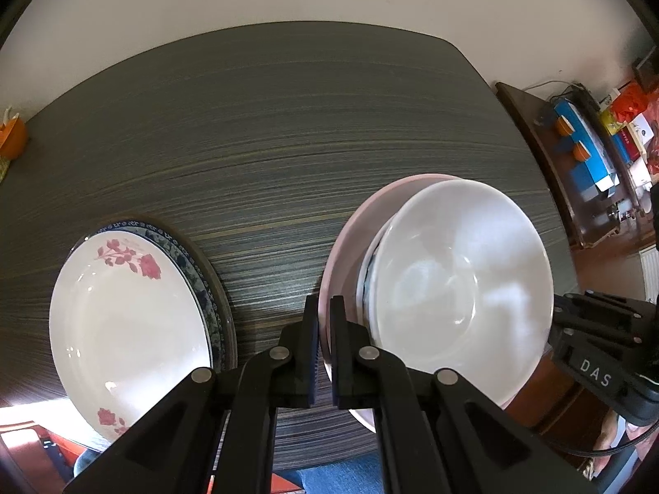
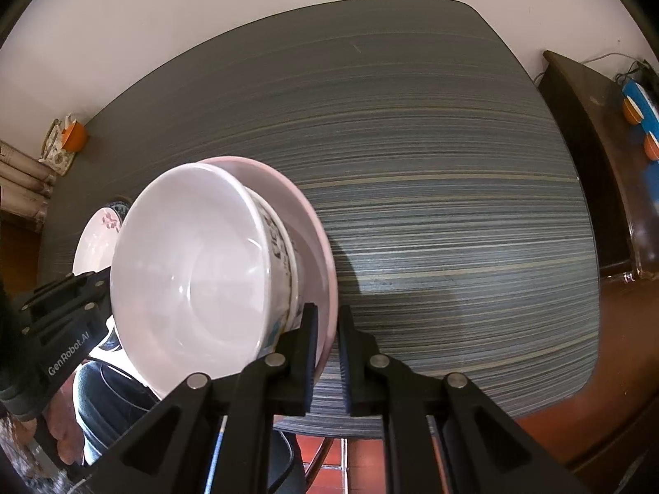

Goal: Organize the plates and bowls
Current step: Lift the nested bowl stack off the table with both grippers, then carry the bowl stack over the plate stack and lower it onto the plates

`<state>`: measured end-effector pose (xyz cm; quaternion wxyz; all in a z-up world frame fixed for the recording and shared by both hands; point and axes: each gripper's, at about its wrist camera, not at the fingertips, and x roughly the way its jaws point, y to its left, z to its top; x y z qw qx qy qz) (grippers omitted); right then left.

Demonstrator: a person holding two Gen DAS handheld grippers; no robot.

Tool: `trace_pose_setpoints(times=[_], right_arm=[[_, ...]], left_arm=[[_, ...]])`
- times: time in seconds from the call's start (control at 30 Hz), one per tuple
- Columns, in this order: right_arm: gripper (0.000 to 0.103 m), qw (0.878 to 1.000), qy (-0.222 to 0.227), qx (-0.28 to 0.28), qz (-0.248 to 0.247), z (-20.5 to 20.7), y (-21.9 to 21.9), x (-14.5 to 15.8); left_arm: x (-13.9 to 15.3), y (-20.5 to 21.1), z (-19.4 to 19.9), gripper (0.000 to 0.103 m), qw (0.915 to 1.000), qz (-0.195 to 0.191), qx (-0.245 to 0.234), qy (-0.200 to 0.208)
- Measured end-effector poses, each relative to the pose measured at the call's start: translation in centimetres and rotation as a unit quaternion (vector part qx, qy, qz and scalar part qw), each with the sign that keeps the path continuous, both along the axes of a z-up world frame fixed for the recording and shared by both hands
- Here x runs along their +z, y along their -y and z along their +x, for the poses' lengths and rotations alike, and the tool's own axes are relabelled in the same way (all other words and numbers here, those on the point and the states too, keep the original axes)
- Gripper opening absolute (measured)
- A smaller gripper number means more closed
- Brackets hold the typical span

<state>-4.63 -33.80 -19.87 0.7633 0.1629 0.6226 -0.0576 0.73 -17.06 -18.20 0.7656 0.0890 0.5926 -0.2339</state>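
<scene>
- While both grippers clamp one pink plate [image 1: 350, 230], the left gripper [image 1: 325, 313] pinches its near rim at lower centre.
- Right gripper [image 2: 327, 321] nips the opposite rim.
- Two stacked white bowls [image 2: 193, 271] sit on it.
- Two plates lower left: rose plate [image 1: 127, 321] atop blue-rimmed plate [image 1: 197, 271], on the table [image 1: 288, 123].

A pale pink plate [image 1: 344, 238] carries a stack of white bowls [image 1: 457, 284]; the top bowl is plain and glossy inside, and the one under it shows dark printed marks on its outer wall [image 2: 276, 247]. The plate's near rim sits between gripper fingers on both sides. To the left, a white plate with red roses [image 1: 123, 313] lies on a blue-patterned plate [image 1: 193, 271], flat on the tabletop.
</scene>
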Motion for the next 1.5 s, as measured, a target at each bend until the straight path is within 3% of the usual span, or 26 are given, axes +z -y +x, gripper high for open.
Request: trace_pose_setpoints(times=[0.6, 1.13, 1.5], right_arm=[[0.010, 0.999, 0.022, 0.021, -0.017, 0.1, -2.7, 4.5], [0.010, 0.996, 0.045, 0.078, -0.026, 3.6, -12.3, 9.2], [0.010, 0.992, 0.038, 0.115, -0.021, 6.2, -18.9, 9.0]], left_arm=[[3.9, -3.3, -0.3, 0.001, 0.9995, -0.015, 0.008, 0.028], [8.3, -13.1, 1.6, 0.000, 0.9964, -0.020, 0.061, 0.056], [8.3, -19.5, 3.9, 0.000, 0.9936, -0.011, 0.101, 0.050]])
